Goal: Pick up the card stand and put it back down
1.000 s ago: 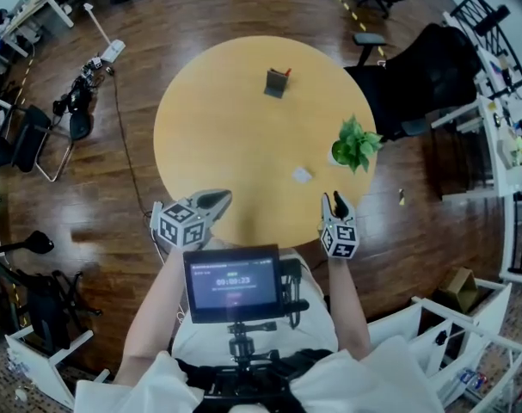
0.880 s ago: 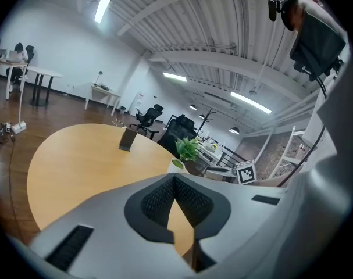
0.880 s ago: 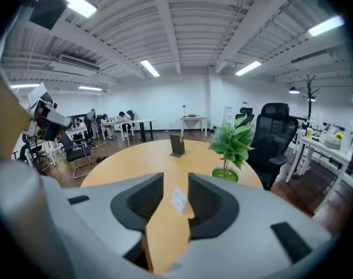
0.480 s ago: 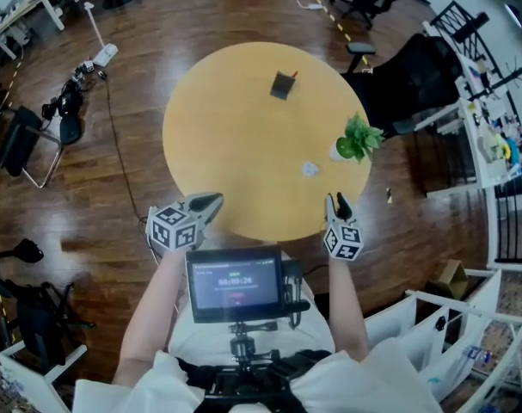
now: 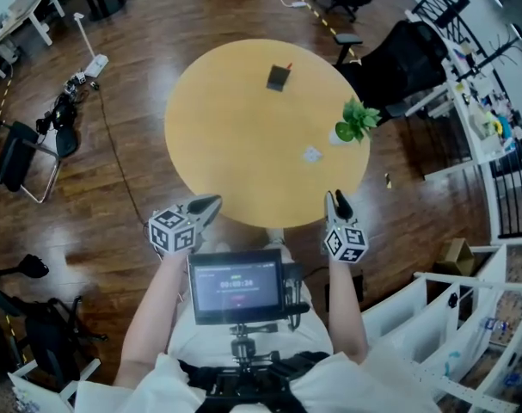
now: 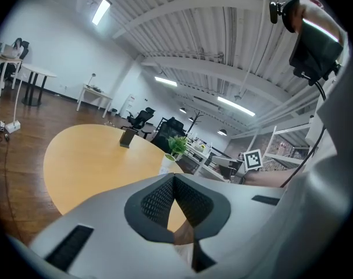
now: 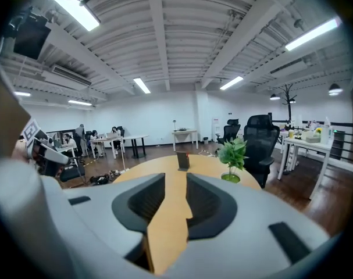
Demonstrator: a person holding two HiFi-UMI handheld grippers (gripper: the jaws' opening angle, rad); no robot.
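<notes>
The card stand (image 5: pixel 278 77) is seen as a small dark upright piece in the upper middle of the head view, standing on the far part of the round yellow table (image 5: pixel 235 144), apart from everything else on it. It is well apart from both grippers, which are held at the table's near edge in the lower half of the frame. In the right gripper view it is found just above the gap between the jaws, far down the tabletop; in the left gripper view it is seen small, left of centre, above and to the left of the jaw tips.

To the right of the stand, near the table's right edge, a potted plant (image 5: pixel 355 120) is placed, and a small white item (image 5: pixel 311 154) is laid just below and left of it; what it is cannot be told.

The right gripper (image 5: pixel 334 200) is held over the lower right rim of the table; its jaws are parted and closing, and only bare tabletop is seen between them. The left gripper (image 5: pixel 211 203) is held at the lower left rim; its jaw tips are brought together and nothing is gripped.

A screen (image 5: pixel 236 284) is mounted at the person's chest, and a black chair (image 5: pixel 398 58) is parked at the upper right
</notes>
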